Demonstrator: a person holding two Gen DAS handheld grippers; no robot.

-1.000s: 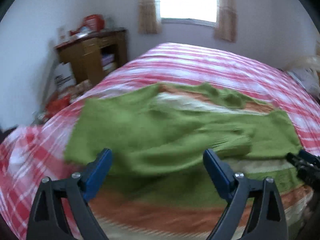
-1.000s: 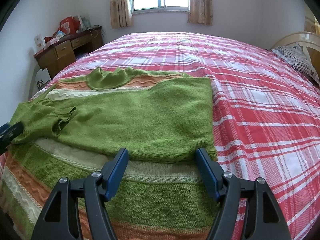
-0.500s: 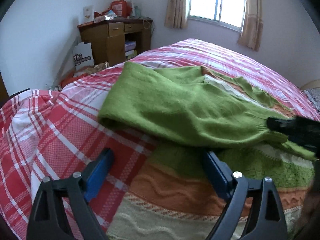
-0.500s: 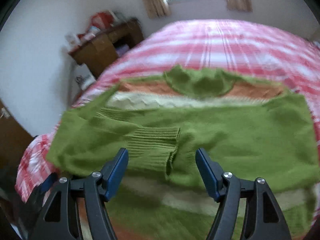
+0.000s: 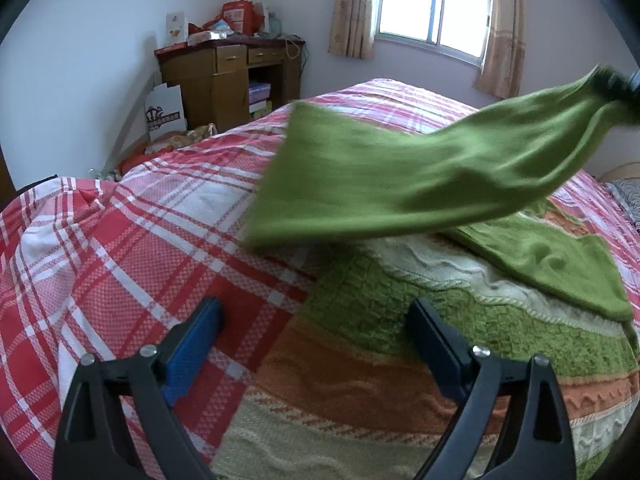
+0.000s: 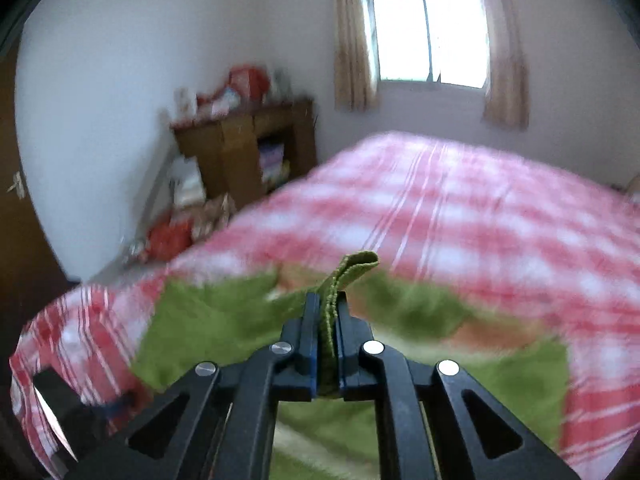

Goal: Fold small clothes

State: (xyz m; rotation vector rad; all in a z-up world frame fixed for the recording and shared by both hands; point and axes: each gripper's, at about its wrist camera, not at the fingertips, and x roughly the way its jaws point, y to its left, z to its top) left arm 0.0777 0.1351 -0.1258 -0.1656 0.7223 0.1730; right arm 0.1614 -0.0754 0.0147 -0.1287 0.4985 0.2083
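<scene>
A knitted sweater (image 5: 460, 332) with green, orange and cream bands lies on the red plaid bed (image 5: 120, 248). Its plain green sleeve (image 5: 400, 176) hangs stretched in the air, rising to the upper right. My right gripper (image 6: 329, 308) is shut on the sleeve's ribbed cuff (image 6: 352, 268), which sticks up between the blue pads. That gripper shows dark at the far right edge (image 5: 620, 84) of the left wrist view. My left gripper (image 5: 316, 328) stands open low over the sweater's left edge, nothing between its fingers.
A wooden desk (image 5: 228, 76) with red boxes and clutter stands against the back wall left of the bed. A white cardboard box (image 5: 166, 114) and bags lie on the floor beside it. A curtained window (image 5: 432, 4) is behind. A door (image 6: 24, 248) stands far left.
My right gripper closed on the sleeve cuff and rose, pulling the sleeve up off the sweater. My left gripper sank a little toward the sweater's left edge and stayed open.
</scene>
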